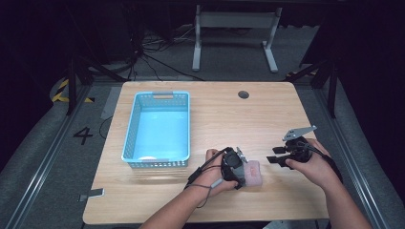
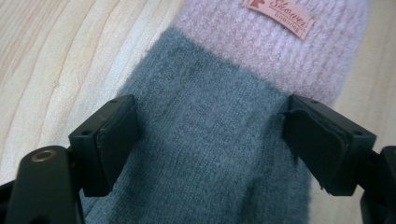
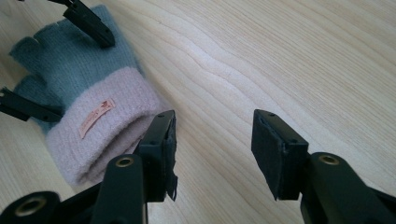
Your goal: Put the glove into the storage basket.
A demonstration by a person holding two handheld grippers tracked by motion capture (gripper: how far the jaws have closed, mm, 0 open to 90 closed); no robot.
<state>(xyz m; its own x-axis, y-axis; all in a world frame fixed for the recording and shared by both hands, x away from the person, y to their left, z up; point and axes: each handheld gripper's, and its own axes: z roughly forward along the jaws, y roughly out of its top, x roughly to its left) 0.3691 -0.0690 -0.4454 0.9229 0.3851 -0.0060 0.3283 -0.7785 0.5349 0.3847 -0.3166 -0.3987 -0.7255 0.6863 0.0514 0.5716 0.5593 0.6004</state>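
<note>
A fingerless knit glove (image 1: 254, 172), grey-green with a pink cuff and a small sewn label, lies flat on the wooden table near its front edge. My left gripper (image 1: 241, 175) is low over it, pointing right. In the left gripper view the glove (image 2: 271, 51) has its grey part between the two pads of the left gripper (image 2: 210, 137), which stand open at its sides. My right gripper (image 1: 273, 156) is open just right of the glove. In the right gripper view the right gripper (image 3: 212, 149) has bare wood between its jaws, and the glove's cuff (image 3: 102, 126) lies beside its left jaw.
A light blue plastic basket (image 1: 130, 136) stands on the left half of the table (image 1: 229, 119). A round cable hole (image 1: 243, 94) sits near the far edge. Past the table's far edge are a white frame's legs and cables on a dark floor.
</note>
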